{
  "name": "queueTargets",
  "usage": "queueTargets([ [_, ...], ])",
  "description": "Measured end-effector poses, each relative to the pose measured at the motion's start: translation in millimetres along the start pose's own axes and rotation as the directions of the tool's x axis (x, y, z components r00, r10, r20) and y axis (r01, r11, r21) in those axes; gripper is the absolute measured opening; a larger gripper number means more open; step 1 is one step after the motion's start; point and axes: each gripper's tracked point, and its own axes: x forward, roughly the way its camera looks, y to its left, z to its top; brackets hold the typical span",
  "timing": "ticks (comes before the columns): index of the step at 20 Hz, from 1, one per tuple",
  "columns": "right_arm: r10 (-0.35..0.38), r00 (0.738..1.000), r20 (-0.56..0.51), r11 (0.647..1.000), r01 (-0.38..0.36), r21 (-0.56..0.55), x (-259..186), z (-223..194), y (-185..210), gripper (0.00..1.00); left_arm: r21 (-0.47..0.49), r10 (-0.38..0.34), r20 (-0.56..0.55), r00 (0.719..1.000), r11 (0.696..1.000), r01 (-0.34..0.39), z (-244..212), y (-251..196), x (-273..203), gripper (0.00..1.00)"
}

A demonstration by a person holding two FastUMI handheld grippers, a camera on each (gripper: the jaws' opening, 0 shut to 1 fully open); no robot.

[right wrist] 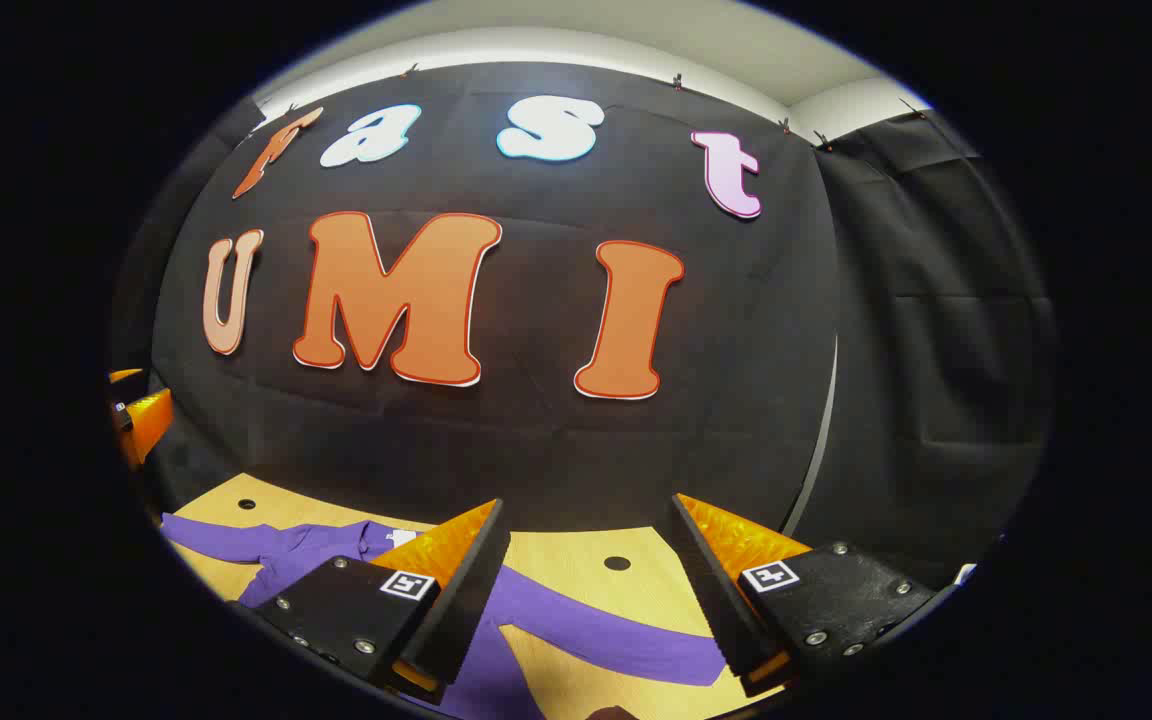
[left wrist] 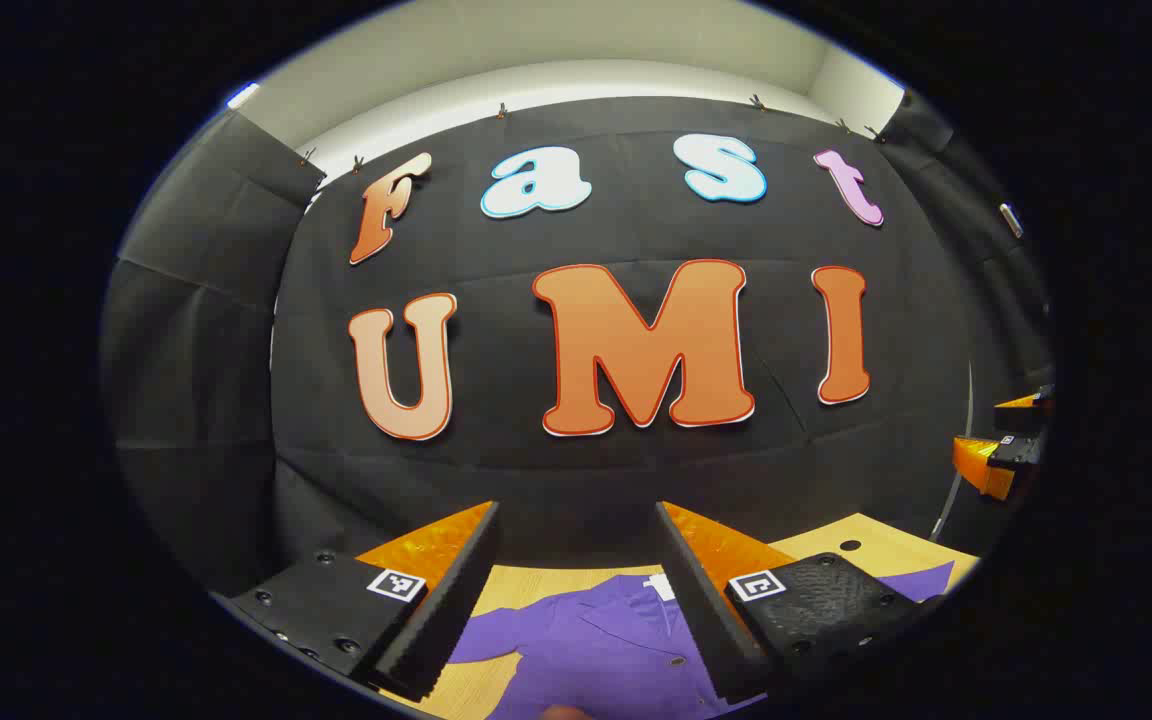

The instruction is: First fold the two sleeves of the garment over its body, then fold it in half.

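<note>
A purple button-up garment (left wrist: 596,640) lies flat on the wooden table (left wrist: 866,550), collar and white neck label toward the wall. My left gripper (left wrist: 576,515) hovers above its collar area, open, nothing between its fingers. In the right gripper view the garment's body (right wrist: 306,550) is at the lower left and one long sleeve (right wrist: 596,625) stretches out to the right across the table (right wrist: 576,560). My right gripper (right wrist: 588,510) hangs open over that sleeve, holding nothing. Each view catches the other gripper at its edge (left wrist: 1001,450), (right wrist: 136,415).
The black cloth wall (left wrist: 636,480) stands close behind the table's far edge. Small round holes (right wrist: 616,563) dot the tabletop. Another sleeve (right wrist: 206,535) lies spread toward the left side.
</note>
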Motion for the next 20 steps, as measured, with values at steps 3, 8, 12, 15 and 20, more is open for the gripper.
queueTargets([
  [3,-0.012,1.000,-0.004,1.000,0.012,-0.006,1.5,-0.1,-4.6,0.95,0.001,-0.003,0.003,1.000,1.000,0.003,0.3,-0.8,-1.0,0.94],
  [8,-0.023,1.000,-0.003,1.000,0.023,-0.013,3.4,1.2,-8.2,0.95,0.005,-0.014,0.004,1.000,1.000,0.014,1.7,-2.6,-1.3,0.94],
  [12,0.003,1.000,-0.006,1.000,-0.003,-0.017,1.8,-1.6,-2.0,0.95,0.002,-0.018,0.005,1.000,1.000,0.018,2.4,-3.1,-2.6,0.94],
  [15,-0.012,1.000,-0.019,0.999,0.012,-0.033,1.4,-5.7,-4.0,0.95,-0.002,-0.009,0.002,1.000,1.000,0.009,1.0,-2.8,-2.1,0.95],
  [20,-0.023,0.999,-0.033,1.000,0.022,-0.013,3.3,-12.4,-11.1,0.95,0.001,-0.006,0.004,1.000,1.000,0.006,1.5,-1.8,-3.6,0.94],
])
